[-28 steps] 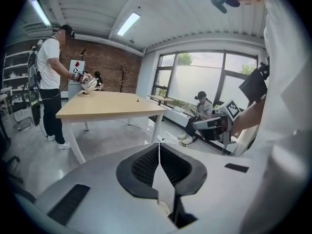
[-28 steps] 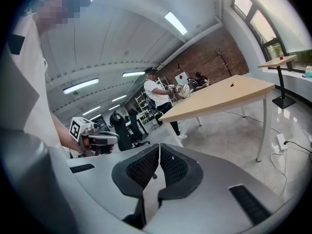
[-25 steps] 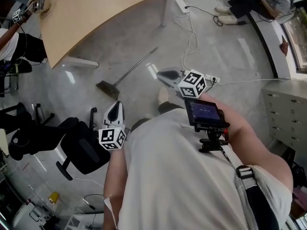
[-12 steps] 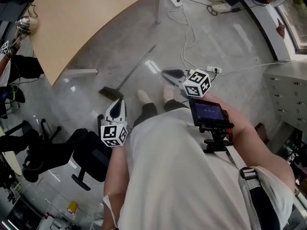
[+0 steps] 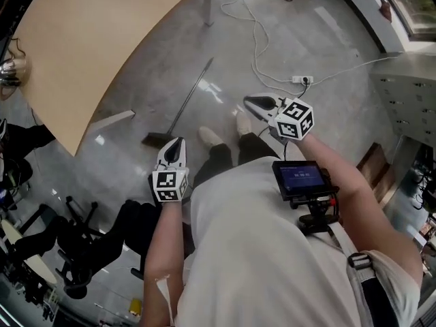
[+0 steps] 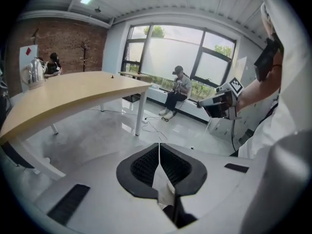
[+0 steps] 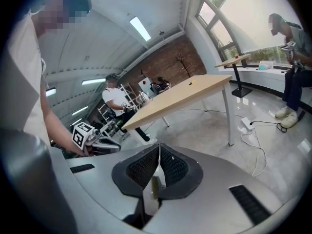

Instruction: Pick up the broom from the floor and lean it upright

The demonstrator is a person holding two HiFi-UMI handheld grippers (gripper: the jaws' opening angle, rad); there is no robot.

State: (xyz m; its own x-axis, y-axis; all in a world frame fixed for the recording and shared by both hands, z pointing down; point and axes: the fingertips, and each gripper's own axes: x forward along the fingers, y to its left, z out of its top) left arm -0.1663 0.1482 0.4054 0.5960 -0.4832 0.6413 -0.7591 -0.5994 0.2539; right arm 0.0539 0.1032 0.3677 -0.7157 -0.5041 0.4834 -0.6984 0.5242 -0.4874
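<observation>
Broom (image 5: 187, 97), made of a long thin grey metal handle and a dark flat bristle head, is seen lying flat on the polished grey concrete floor (image 5: 306, 43). Its head is just ahead of the white left gripper (image 5: 175, 142), apart from it, and its handle runs on away from that gripper's tip. A large curved light-wood table (image 5: 102, 39) is spread beyond and to the left of the left gripper, with the far end of the broom handle close to its white leg. A black office chair (image 5: 88, 244) is placed behind and to the left of that gripper.

The left gripper's jaws are pressed together with nothing between them. The white right gripper (image 5: 249, 101) is held to the right of the broom, well apart from the handle, and its jaws are likewise closed on nothing. A white power strip (image 5: 300, 80) with a trailing white cable is found ahead of the right gripper.
</observation>
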